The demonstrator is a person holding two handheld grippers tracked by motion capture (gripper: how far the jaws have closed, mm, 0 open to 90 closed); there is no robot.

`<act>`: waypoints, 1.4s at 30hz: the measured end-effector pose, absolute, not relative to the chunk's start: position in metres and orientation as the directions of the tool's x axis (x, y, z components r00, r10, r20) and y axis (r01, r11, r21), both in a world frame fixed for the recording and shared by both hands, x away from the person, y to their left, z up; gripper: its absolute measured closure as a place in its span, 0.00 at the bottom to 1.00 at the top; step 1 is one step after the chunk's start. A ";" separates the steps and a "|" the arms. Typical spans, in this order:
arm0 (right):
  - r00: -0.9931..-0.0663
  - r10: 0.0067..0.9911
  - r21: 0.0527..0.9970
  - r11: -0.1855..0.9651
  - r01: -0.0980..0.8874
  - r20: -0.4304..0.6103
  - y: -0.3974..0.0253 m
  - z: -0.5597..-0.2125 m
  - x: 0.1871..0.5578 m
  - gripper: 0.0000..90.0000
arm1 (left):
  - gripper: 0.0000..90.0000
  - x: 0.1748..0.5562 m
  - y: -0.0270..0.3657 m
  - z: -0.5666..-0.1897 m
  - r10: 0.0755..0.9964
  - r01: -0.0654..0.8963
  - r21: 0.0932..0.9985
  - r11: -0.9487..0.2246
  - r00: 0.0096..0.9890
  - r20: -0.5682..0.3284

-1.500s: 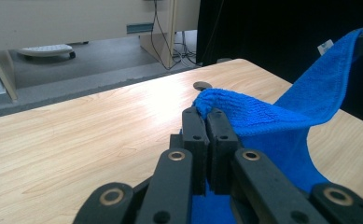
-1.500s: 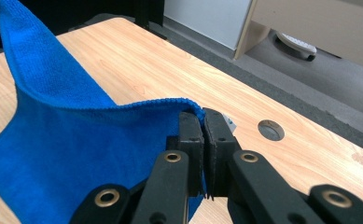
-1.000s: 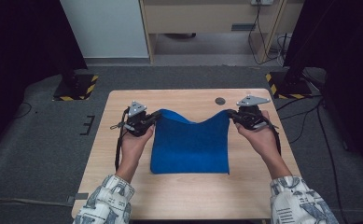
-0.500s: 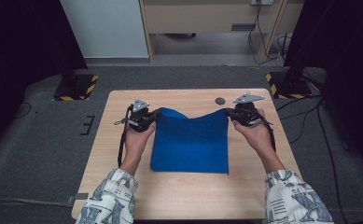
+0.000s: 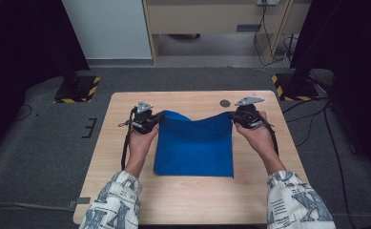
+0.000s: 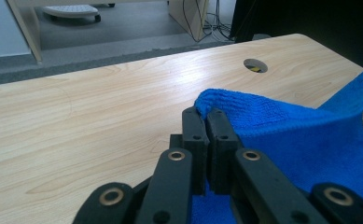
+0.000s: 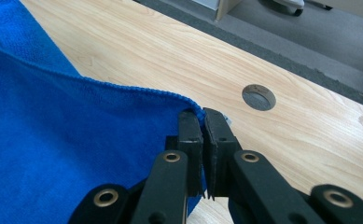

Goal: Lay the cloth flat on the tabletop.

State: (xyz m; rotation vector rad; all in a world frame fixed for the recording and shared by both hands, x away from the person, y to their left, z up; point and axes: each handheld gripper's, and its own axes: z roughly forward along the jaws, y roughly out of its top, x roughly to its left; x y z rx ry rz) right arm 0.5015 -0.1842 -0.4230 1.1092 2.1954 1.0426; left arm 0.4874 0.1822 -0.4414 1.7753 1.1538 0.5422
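A blue cloth (image 5: 195, 145) lies on the wooden table (image 5: 188, 200), its far edge lifted and sagging between the two grippers. My left gripper (image 5: 158, 116) is shut on the cloth's far left corner (image 6: 206, 100); its jaws pinch the fabric in the left gripper view (image 6: 205, 114). My right gripper (image 5: 231, 116) is shut on the far right corner (image 7: 188, 102), with the jaws closed on the hem in the right gripper view (image 7: 199, 115). The near edge of the cloth rests flat on the table.
A round cable hole (image 5: 225, 103) sits in the table just beyond the right gripper, also seen as the hole (image 7: 258, 97) and the hole (image 6: 255, 65). Grey carpet, a desk base and dark stands surround the table. Bare wood lies on both sides of the cloth.
Both grippers have shifted slightly away from me with the cloth corners still held; the cloth's far edge stays raised.
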 end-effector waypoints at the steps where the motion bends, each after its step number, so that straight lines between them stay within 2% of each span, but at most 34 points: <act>1: -0.565 0.822 0.794 0.388 0.468 -0.069 -0.185 -0.424 0.503 0.97 | 0.97 0.489 0.182 -0.442 0.880 0.477 0.868 -0.139 0.461 -0.113; 12: -0.554 0.830 0.782 0.390 0.487 -0.069 -0.185 -0.429 0.507 0.97 | 0.97 0.493 0.178 -0.440 0.884 0.480 0.865 -0.146 0.457 -0.104; 30: -0.553 0.831 0.731 0.416 0.541 -0.063 -0.173 -0.463 0.534 0.97 | 0.97 0.515 0.185 -0.467 0.907 0.548 0.821 -0.161 0.410 -0.096; 42: -0.553 0.831 0.720 0.420 0.552 -0.061 -0.163 -0.469 0.543 0.97 | 0.97 0.522 0.188 -0.473 0.915 0.563 0.813 -0.147 0.390 -0.104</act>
